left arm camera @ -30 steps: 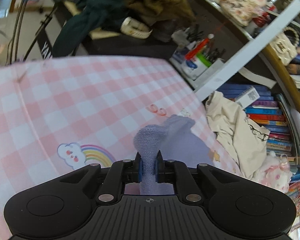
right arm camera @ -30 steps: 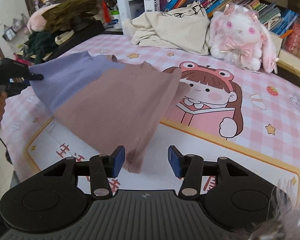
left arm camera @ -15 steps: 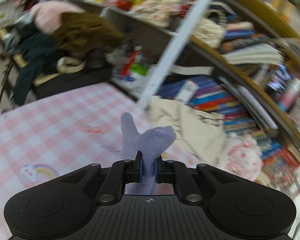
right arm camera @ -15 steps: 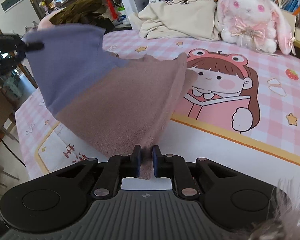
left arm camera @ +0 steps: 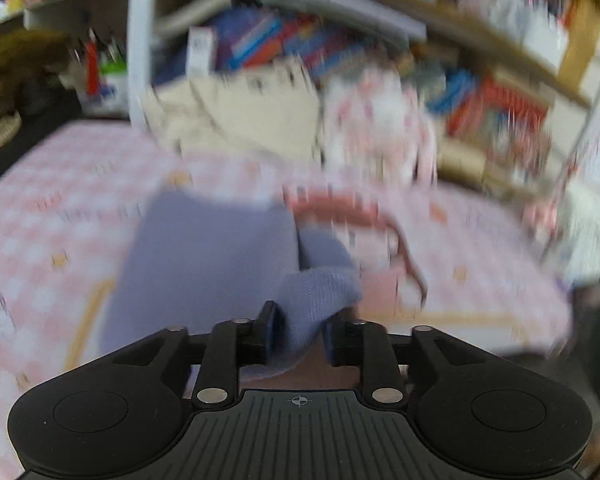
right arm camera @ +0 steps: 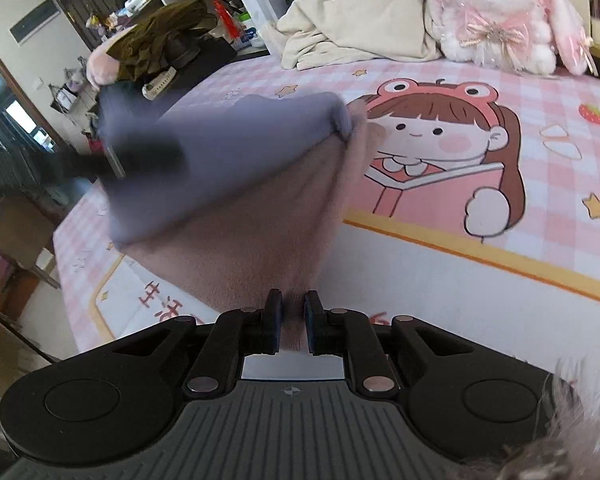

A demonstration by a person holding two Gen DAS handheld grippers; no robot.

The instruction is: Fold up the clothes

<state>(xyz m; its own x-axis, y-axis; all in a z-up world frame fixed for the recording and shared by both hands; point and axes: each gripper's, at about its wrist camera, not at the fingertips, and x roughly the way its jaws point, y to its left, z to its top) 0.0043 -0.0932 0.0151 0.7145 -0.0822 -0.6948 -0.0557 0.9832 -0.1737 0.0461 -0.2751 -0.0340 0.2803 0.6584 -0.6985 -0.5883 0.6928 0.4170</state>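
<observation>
Over the pink checked bedspread point(right arm camera: 440, 76) the two-tone garment point(right arm camera: 236, 184) hangs lifted, purple part folding across toward the mauve part. Compared with half a second ago, the left gripper point(left arm camera: 299, 330) has swung over: its view has turned from the shelf corner to the bed, and its jaws, then clamped tight on purple cloth, now stand parted with a bunched purple fold lying loose between them, touching the left finger's side. From the right wrist view that gripper shows only as a dark blur point(right arm camera: 140, 156) against the purple panel, further right than before. The right gripper point(right arm camera: 293, 322) is as it was, fingers pinched on the mauve hem, cloth rising straight from the pads point(right arm camera: 275, 320).

Left view is badly smeared, so details there are hard to read. Bedspread has a cartoon girl point(right arm camera: 440, 136) in a frog hat printed on it, with a yellow border and white band below. Against the bookshelf point(left arm camera: 340, 40) at the far edge lie a cream shirt point(right arm camera: 352, 28) and, just beside it, a white-and-pink plush rabbit point(right arm camera: 500, 16). Off to the left, a heap of olive clothing point(right arm camera: 156, 36) sits on a dark surface.
</observation>
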